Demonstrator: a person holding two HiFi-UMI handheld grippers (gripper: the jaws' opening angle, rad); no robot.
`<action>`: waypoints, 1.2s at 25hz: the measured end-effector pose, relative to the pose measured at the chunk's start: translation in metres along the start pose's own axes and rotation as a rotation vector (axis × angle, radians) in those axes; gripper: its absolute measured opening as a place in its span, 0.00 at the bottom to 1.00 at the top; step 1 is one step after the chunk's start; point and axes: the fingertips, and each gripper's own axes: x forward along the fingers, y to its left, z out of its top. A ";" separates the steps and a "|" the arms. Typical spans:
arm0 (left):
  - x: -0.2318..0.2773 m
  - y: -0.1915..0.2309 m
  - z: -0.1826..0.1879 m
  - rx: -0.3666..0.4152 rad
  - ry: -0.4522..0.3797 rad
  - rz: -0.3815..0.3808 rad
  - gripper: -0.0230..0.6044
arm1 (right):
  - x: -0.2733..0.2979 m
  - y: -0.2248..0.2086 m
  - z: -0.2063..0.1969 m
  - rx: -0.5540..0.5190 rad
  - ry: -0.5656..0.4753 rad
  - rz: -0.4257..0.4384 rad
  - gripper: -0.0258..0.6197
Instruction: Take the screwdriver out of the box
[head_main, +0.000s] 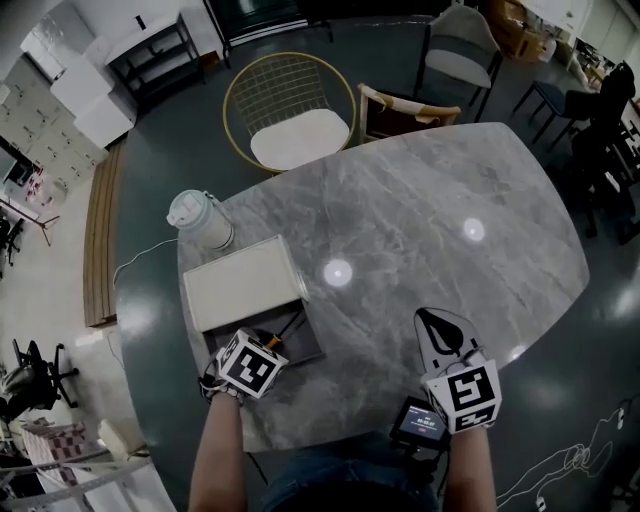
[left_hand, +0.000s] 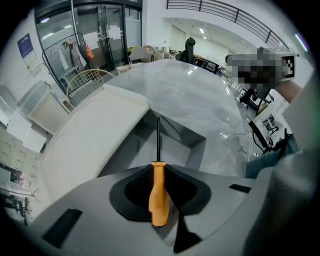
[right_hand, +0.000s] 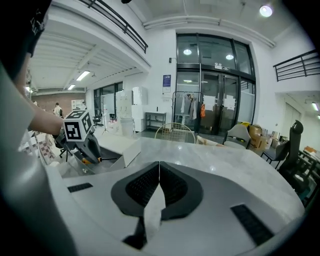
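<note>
At the near left of the grey marble surface (head_main: 420, 210) the box (head_main: 312, 347) lies open, its pale lid (head_main: 243, 285) resting just beside the dark tray on the far side. The left gripper (head_main: 283, 338) hangs over that tray, pointing steeply down. In the left gripper view its fingers (left_hand: 131, 192) are clamped on the orange handle of the screwdriver (left_hand: 159, 195). The handle stands between them, and the thin black shaft runs straight on over the inside of the box (left_hand: 196, 150), with the lid (left_hand: 100, 125) to the left. From the head view a bit of the orange handle (head_main: 272, 344) shows past the marker cube, with the shaft slanting towards the far right above the tray. Whether the tip touches the box cannot be told.

Well to the right, at the near edge, the right gripper (head_main: 441, 322) is held apart from the box. Its fingers (right_hand: 175, 187) are pressed together with nothing between them. A white jug (head_main: 200, 220) stands just beyond the far left corner of the lid, and a wire chair (head_main: 290, 110) sits past the far edge of the surface.
</note>
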 end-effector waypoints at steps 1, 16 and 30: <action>-0.005 0.002 0.004 -0.003 -0.015 0.009 0.16 | 0.000 -0.001 0.006 -0.010 -0.012 0.000 0.08; -0.073 0.000 0.078 -0.153 -0.352 0.007 0.16 | -0.003 -0.017 0.067 -0.061 -0.131 0.039 0.08; -0.189 0.025 0.138 -0.311 -1.180 0.107 0.16 | 0.005 -0.003 0.101 -0.028 -0.253 0.069 0.08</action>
